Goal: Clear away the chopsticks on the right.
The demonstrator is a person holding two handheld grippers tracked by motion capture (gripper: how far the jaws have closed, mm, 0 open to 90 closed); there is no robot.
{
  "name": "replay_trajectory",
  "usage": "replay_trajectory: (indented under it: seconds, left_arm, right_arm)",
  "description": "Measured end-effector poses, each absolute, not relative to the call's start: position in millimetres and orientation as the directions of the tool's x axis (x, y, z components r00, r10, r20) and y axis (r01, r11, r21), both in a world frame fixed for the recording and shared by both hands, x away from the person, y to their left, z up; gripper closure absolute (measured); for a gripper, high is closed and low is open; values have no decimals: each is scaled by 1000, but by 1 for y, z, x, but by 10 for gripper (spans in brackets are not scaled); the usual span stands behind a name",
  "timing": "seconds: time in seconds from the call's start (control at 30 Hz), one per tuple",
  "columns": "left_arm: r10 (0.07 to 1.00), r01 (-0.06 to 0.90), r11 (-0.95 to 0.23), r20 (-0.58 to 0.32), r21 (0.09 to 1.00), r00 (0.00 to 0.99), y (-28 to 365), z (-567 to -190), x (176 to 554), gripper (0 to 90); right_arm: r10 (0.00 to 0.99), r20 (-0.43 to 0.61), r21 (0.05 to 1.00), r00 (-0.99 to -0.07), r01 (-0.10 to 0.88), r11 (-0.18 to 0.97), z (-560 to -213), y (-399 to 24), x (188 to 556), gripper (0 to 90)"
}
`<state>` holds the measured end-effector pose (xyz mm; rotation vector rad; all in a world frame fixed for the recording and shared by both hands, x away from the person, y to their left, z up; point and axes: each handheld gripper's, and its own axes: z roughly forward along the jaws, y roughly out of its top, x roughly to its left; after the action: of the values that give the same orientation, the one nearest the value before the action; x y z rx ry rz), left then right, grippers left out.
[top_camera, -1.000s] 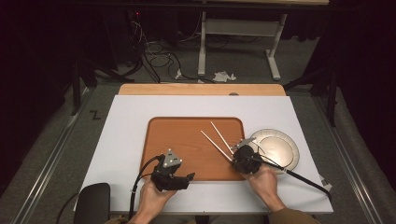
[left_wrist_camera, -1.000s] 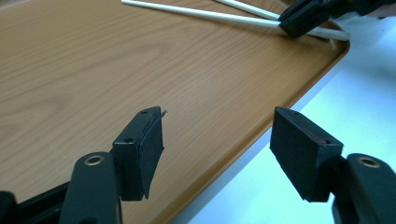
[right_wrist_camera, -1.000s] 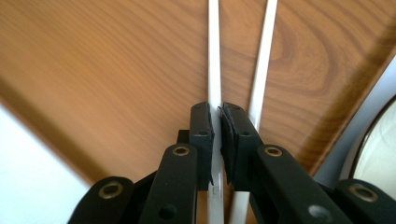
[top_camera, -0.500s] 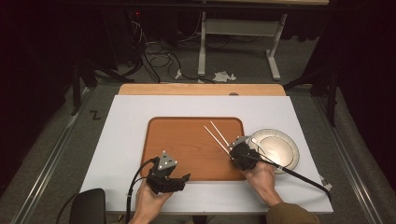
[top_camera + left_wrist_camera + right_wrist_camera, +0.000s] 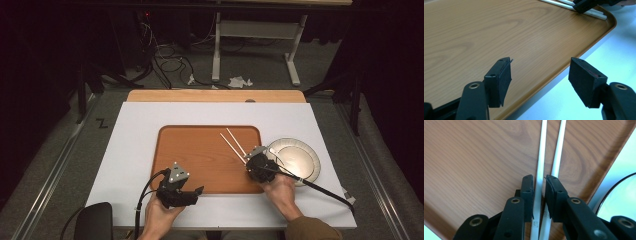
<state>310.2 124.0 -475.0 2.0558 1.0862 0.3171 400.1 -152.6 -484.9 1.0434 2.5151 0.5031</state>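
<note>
Our right tool (image 5: 250, 162) sits at the right end of the wooden tray (image 5: 200, 155) on the white worktop (image 5: 140, 125), over two white chopsticks (image 5: 232, 145), just beside a plate (image 5: 305, 155); our left tool (image 5: 192, 192) hovers at the tray's near edge. Through the left tool's camera, we see its jaws spread wide and empty above that edge. Through the right tool's camera, the jaws straddle one chopstick (image 5: 541, 157), nearly closed; we cannot tell whether they grip it. We judge nothing is lifted yet.

You've got a white table (image 5: 135, 145) w/ a wooden tray (image 5: 200, 155) at centre & a round plate (image 5: 300, 155) just right of it.
</note>
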Motion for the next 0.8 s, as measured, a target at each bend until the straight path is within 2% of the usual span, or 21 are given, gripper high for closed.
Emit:
replay_trajectory:
  seconds: [0.4,0.8]
  left_arm:
    - [785,589,-334,-128,736,606,124,-474,310,347]
    - [776,583,-337,-133,739,617,122,-473,312,347]
  right_arm:
    - [725,-163,511,-669,571,642,-472,-158,395,724]
    - [717,-92,605,-691,533,591,-449,-171,384,682]
